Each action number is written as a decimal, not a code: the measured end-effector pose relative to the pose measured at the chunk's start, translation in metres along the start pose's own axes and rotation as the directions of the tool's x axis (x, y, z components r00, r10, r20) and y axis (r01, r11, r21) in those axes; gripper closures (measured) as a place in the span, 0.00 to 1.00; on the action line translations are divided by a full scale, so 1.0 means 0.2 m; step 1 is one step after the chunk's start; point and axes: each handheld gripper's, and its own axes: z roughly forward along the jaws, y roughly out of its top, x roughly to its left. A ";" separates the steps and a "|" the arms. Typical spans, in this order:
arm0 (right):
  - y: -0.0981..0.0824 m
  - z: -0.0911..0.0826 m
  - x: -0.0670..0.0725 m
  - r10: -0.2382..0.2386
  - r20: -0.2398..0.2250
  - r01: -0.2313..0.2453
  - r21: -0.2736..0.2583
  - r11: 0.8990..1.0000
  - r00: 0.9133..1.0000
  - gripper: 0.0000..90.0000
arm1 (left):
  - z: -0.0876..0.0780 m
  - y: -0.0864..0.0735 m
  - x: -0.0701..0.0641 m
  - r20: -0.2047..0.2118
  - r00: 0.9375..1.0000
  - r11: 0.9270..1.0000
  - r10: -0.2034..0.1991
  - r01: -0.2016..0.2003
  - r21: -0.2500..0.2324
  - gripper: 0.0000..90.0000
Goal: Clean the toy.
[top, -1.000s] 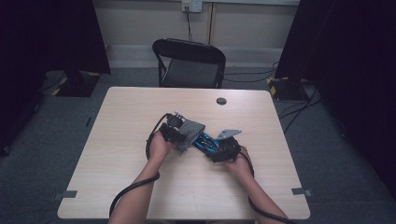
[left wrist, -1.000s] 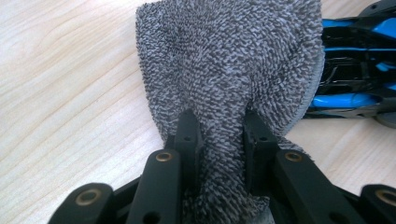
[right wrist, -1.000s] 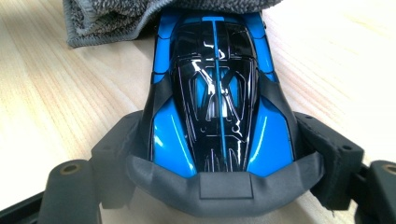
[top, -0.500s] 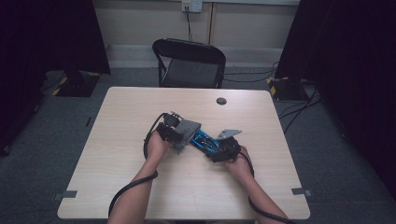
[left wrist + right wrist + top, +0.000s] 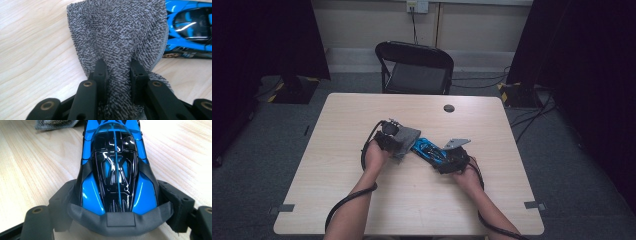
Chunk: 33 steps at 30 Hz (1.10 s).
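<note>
On the left, my left tool (image 5: 398, 142) pinches a grey, shaggy cloth (image 5: 117, 37) between its closed jaws; the cloth drapes onto the table (image 5: 362, 115), its edge over one end of the toy car (image 5: 115, 170). The car is glossy blue with a black canopy, mid-table. My right tool (image 5: 120, 220) clamps its other end from both sides.

Pale wooden table (image 5: 337, 195), black folding chair (image 5: 416, 70), small dark disc (image 5: 449, 108)
</note>
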 end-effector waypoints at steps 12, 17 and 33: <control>0.00 0.00 0.00 0.000 0.000 0.000 0.001 1.000 1.000 0.26 | -0.12 -0.03 0.04 -0.006 1.000 0.999 -0.004 0.004 -0.048 0.80; 0.00 0.00 0.00 0.000 0.000 0.000 0.000 1.000 1.000 0.26 | -0.19 -0.02 0.00 0.001 1.000 0.996 0.029 -0.029 -0.084 0.80; 0.00 0.00 0.00 0.000 0.001 0.000 0.001 1.000 1.000 0.26 | -0.20 0.00 -0.28 0.105 0.981 0.979 0.164 -0.149 -0.137 0.80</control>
